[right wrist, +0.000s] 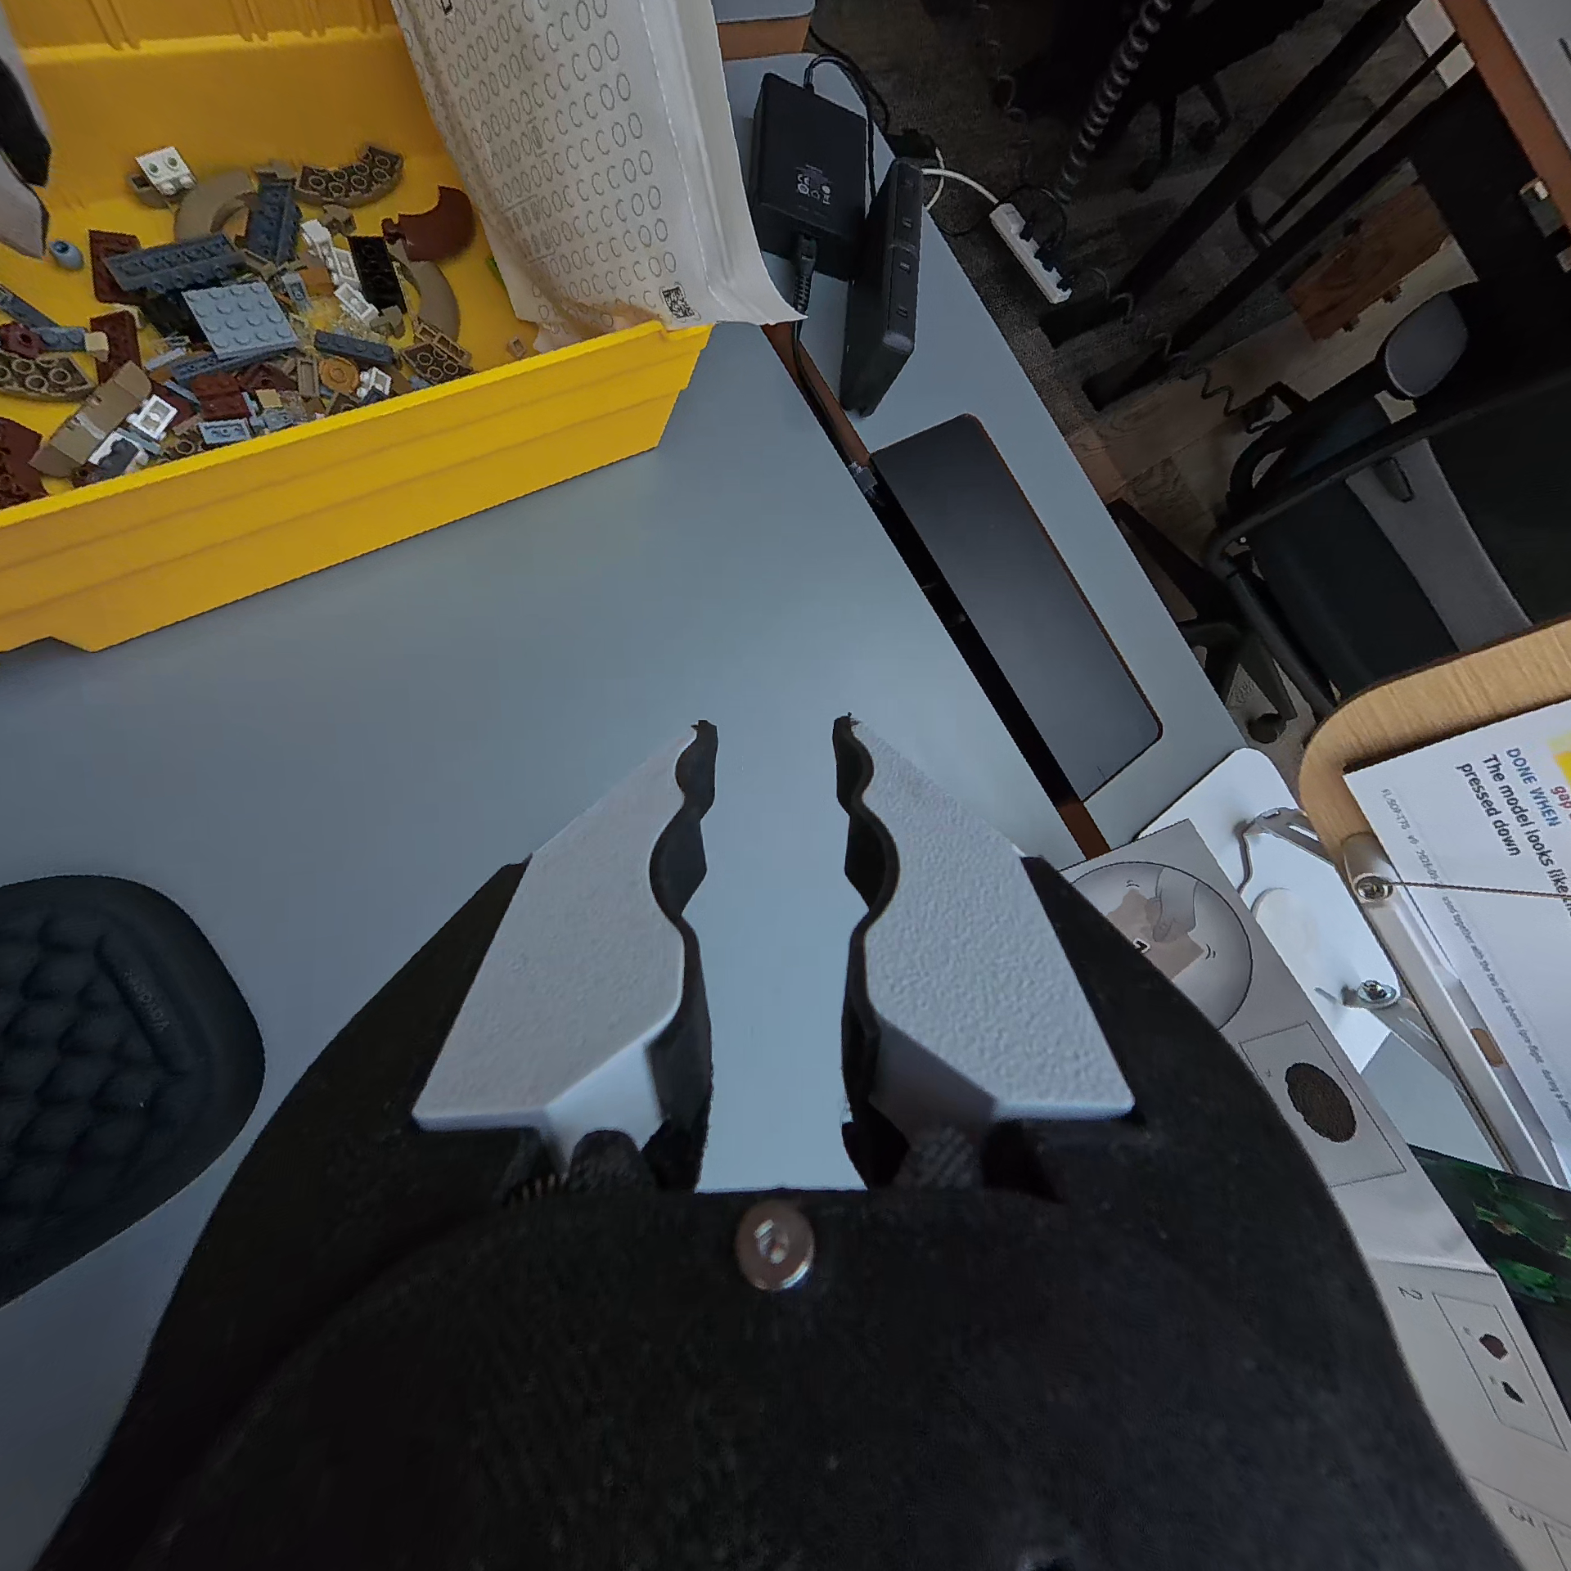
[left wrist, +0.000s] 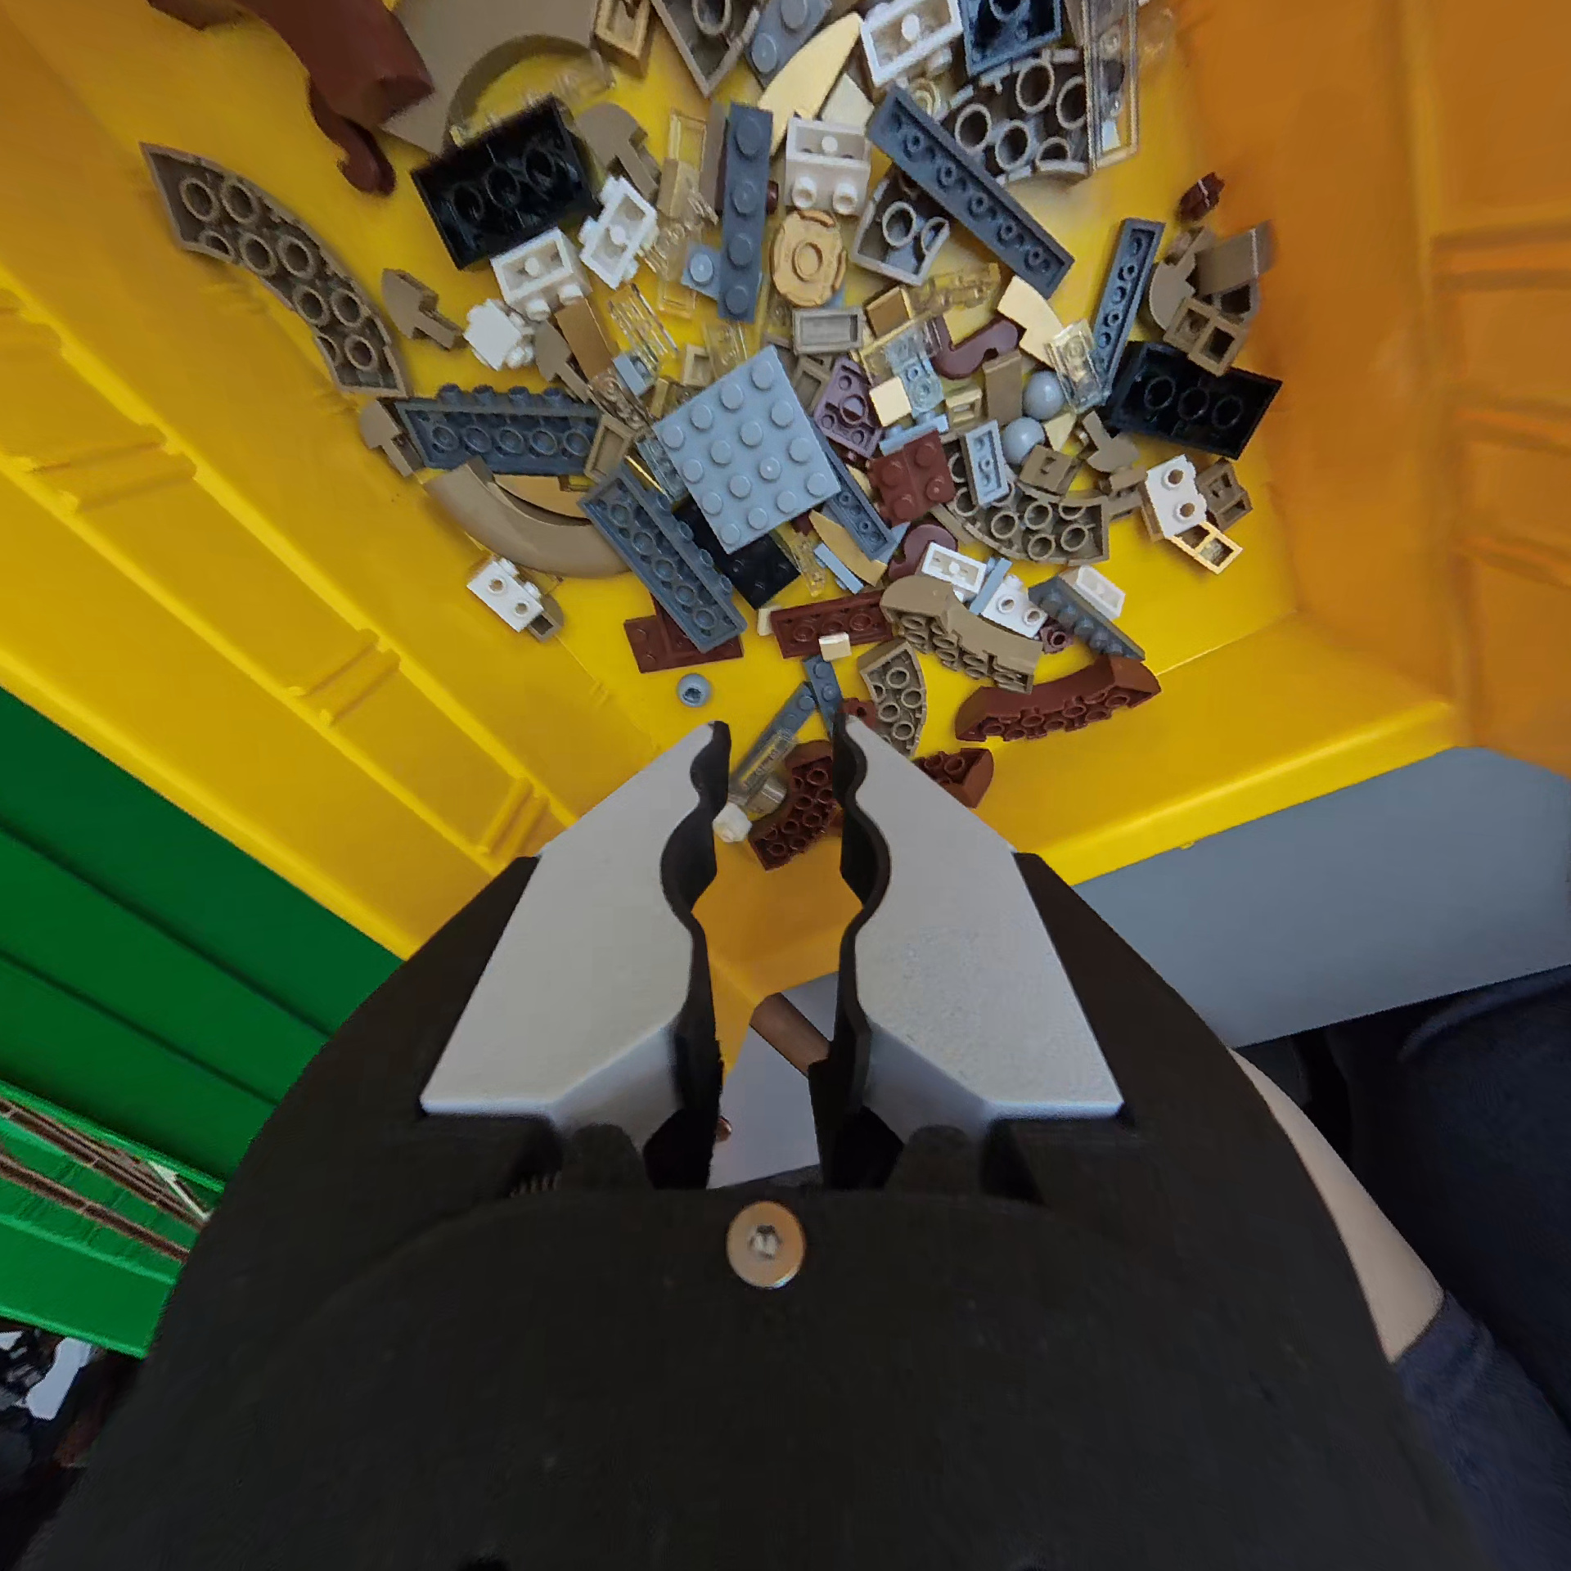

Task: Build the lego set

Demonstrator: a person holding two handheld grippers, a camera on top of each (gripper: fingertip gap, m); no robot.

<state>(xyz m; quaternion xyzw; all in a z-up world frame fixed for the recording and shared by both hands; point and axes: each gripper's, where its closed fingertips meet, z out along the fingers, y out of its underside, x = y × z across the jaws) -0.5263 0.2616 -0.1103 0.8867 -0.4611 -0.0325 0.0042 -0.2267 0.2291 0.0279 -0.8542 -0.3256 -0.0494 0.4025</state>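
Note:
A yellow bin (left wrist: 255, 527) holds a loose heap of lego pieces in grey, tan, brown, black, white and clear. A light grey square plate (left wrist: 744, 446) lies near the heap's middle. My left gripper (left wrist: 782, 731) is open and empty, hovering over the bin's near corner above a brown curved piece (left wrist: 799, 808) and a small clear piece (left wrist: 761, 769). My right gripper (right wrist: 775, 727) is open and empty above the bare grey table (right wrist: 510, 680), to the right of the bin (right wrist: 357, 493). The left gripper's finger shows at the far left of the right wrist view (right wrist: 21, 170).
A white paper bag (right wrist: 586, 161) leans in the bin's right end. A green box (left wrist: 110, 978) stands left of the bin. A black cushion (right wrist: 93, 1063) lies on the table's left. Instruction sheets (right wrist: 1275, 1063), a wooden board (right wrist: 1394, 723), black adapters (right wrist: 808, 161) and a dark pad (right wrist: 1020, 595) sit right. The gap from one gripper's tips to the other's is roughly 35 cm. From the left gripper's tips to the light grey square plate (left wrist: 744, 446) is close to 6 cm. The right camera catches it too, in the right wrist view (right wrist: 250, 316).

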